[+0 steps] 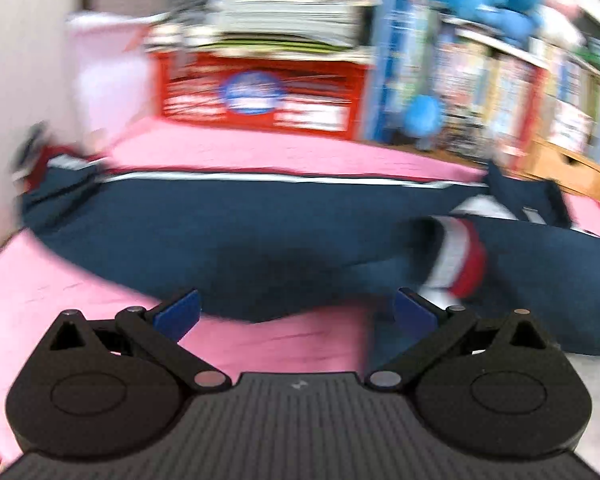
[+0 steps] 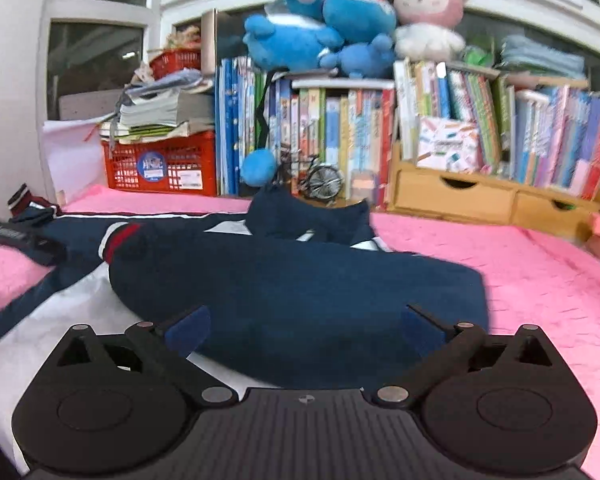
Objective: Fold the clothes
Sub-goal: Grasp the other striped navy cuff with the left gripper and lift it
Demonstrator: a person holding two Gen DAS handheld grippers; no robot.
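Both claws are standing wide and are holding nothing: the left gripper (image 1: 296,312) is hovering over the near edge of the navy jacket (image 1: 236,232), and the right gripper (image 2: 306,330) is hovering over the same garment, its blue pads (image 2: 190,330) not touching the cloth as far as I can judge. The jacket is lying across the middle of the pink blanket (image 2: 540,280), and one sleeve is already lying folded over the body, its red and white cuff (image 1: 460,260) resting on the navy cloth. In the right view a white panel (image 2: 60,320) is showing at the near left side, and the collar part is standing up a little at the far edge. I judge that the folding is only partly done: the body is needing more folds before it becomes a compact pile. Beyond the blanket, a red crate (image 2: 160,168), books (image 2: 340,128) and plush toys (image 2: 320,28) are standing along the far edge.
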